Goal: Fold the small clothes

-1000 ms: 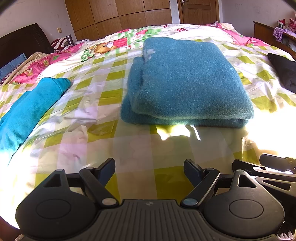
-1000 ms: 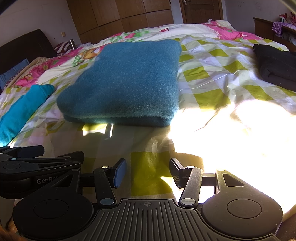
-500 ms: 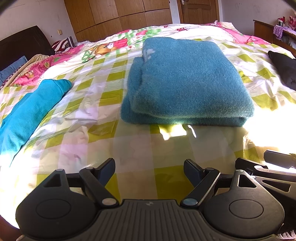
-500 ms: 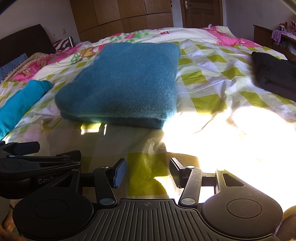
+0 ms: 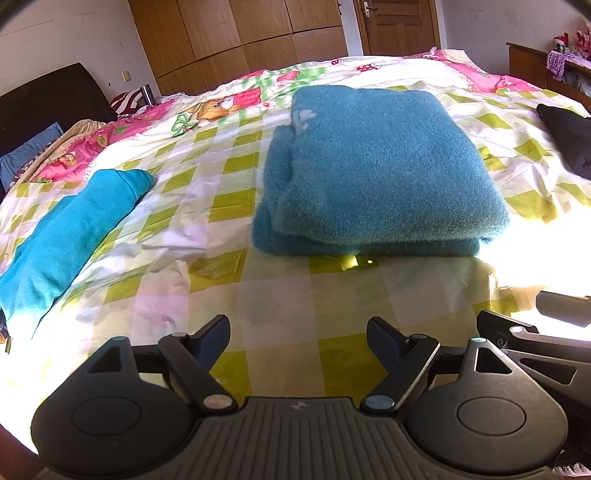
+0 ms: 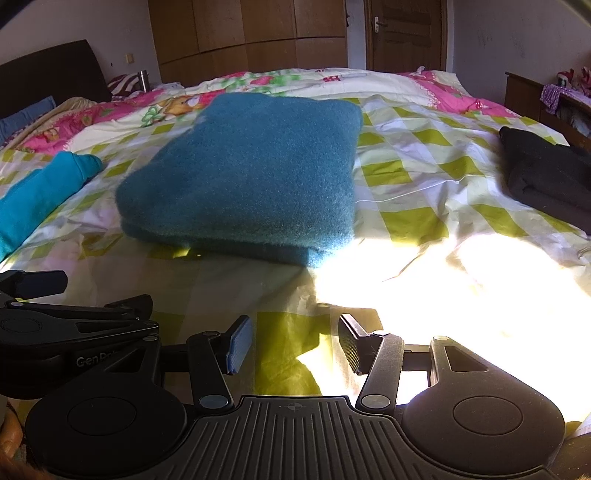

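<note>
Bedroom w/ a wooden wardrobe (image 5: 240,40) and door (image 6: 404,35) at the back, dark headboard (image 5: 48,99) on the left. You're working over a bed (image 5: 229,206) covered by a green-and-white checked sheet, w/ a pink cartoon-print quilt (image 5: 236,99) across the far end. Strong sun washes out the sheet's near-right part.

Your task item, a folded teal fleece garment (image 5: 373,173), lies flat mid-bed in a neat thick rectangle, straight ahead of both grippers and apart from them. In the right wrist view the same garment (image 6: 251,177) sits centre-left, its near edge at the border of shade and sun.

A brighter turquoise garment (image 5: 70,236) lies stretched along the left side of the bed, well apart from the folded one. A dark black garment (image 6: 546,177) sits folded at the right side, also well apart.

Your left gripper (image 5: 297,345) hovers low over the near sheet, jaws spread wide w/ nothing between them. Your right gripper (image 6: 295,343) is just beside it on the right, jaws likewise apart and empty, over a green square half in sun. Each gripper's body shows at the edge of the other's view.

A striped pillow (image 5: 127,101) and a metal flask (image 5: 147,94) are by the headboard.
</note>
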A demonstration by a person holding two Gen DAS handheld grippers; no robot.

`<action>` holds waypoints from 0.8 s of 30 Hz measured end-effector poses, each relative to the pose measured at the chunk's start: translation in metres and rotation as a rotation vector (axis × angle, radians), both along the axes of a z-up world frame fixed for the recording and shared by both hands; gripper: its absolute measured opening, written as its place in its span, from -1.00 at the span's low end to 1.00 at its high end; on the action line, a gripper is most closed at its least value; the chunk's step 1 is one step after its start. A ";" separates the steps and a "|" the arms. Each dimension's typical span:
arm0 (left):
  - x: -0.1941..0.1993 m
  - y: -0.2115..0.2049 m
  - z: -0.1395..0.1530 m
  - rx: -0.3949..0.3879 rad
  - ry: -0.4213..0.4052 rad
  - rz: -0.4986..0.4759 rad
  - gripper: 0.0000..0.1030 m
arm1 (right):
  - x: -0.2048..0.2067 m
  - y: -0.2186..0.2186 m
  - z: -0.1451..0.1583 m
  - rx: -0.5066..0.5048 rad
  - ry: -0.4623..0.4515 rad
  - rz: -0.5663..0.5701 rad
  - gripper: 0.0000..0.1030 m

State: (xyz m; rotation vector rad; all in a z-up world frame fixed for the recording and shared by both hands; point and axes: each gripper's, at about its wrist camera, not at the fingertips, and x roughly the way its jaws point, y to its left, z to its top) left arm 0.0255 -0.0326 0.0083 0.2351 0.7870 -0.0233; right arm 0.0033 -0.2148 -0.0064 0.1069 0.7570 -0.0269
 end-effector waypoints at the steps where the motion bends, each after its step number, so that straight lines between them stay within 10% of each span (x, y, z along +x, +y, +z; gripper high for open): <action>1: 0.000 0.000 0.000 0.005 -0.005 -0.001 0.80 | 0.000 0.001 0.000 -0.004 0.002 -0.002 0.00; 24: 0.007 -0.008 -0.002 0.031 0.009 0.002 0.80 | 0.007 -0.002 -0.002 -0.029 0.024 -0.013 0.00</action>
